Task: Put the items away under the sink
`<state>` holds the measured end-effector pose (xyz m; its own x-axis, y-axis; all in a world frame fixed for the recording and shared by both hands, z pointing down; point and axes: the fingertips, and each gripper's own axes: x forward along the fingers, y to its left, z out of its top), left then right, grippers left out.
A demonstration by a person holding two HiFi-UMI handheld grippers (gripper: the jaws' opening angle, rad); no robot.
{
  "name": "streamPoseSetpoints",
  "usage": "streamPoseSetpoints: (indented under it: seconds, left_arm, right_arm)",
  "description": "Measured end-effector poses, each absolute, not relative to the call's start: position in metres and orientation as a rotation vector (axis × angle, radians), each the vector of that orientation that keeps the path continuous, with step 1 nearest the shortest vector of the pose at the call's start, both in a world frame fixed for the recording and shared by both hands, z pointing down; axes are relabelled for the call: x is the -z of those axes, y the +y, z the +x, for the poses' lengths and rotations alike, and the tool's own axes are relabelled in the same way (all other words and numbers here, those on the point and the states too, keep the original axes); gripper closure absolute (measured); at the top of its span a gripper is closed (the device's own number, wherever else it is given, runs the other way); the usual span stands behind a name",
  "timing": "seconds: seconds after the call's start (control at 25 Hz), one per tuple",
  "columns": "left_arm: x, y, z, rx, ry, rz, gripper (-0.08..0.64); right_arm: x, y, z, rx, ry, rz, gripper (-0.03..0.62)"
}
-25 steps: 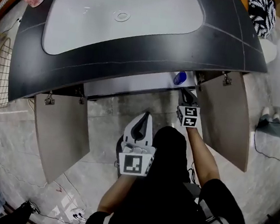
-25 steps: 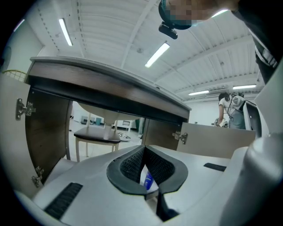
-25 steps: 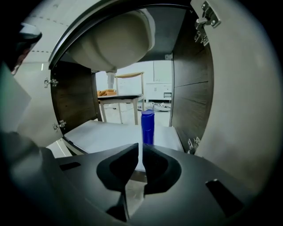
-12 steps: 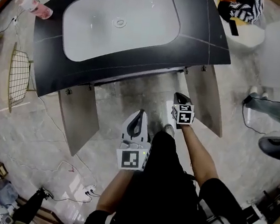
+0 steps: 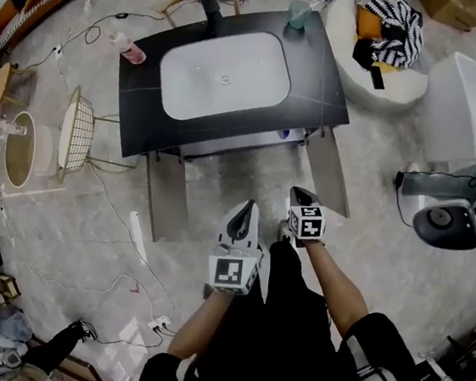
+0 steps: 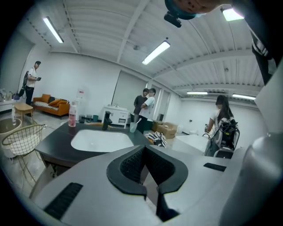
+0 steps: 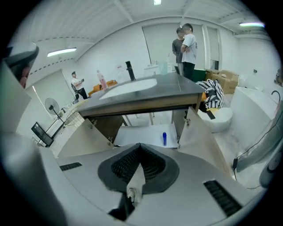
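The black-topped sink vanity (image 5: 318,83) stands ahead with both cabinet doors swung open, the left door (image 5: 162,198) and the right door (image 5: 332,175). A small blue item (image 7: 164,138) lies on the white shelf (image 7: 141,132) under the sink; it shows faintly as a blue item (image 5: 287,135) from above. My left gripper (image 5: 245,205) and right gripper (image 5: 297,192) hover over the floor in front of the cabinet, well short of it. Both are shut with nothing between the jaws, the left gripper (image 6: 144,148) and the right gripper (image 7: 140,145).
On the counter stand a pink bottle (image 5: 133,50), a black faucet (image 5: 211,12) and a green cup (image 5: 298,14). A wire basket (image 5: 78,129) sits left of the vanity, a white seat with striped cloth (image 5: 383,40) and a white tub (image 5: 474,105) to the right. Cables (image 5: 142,243) lie on the floor. People stand far off.
The view has pulled back and up from the vanity. Both grippers have drawn away from the cabinet opening; the right one was close to the blue item a second ago.
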<state>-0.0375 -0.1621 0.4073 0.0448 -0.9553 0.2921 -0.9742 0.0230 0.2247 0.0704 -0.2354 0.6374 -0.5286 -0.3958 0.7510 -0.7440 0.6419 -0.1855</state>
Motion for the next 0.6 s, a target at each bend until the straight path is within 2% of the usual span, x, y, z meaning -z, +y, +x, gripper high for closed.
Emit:
streamPoseSetpoints:
  seconds: [0.32,0.6]
  left_arm:
    - [-0.312,-0.131,-0.032,-0.024,-1.916,1.957,0.546]
    - [-0.264,-0.105,-0.035,-0.008,-1.979,1.983,0.546]
  right_arm:
    - [-0.459,-0.188,0.069,-0.561,-2.381,0.845,0.583]
    - [-0.350,-0.161,0.079,-0.500,-2.577,0.890,0.583]
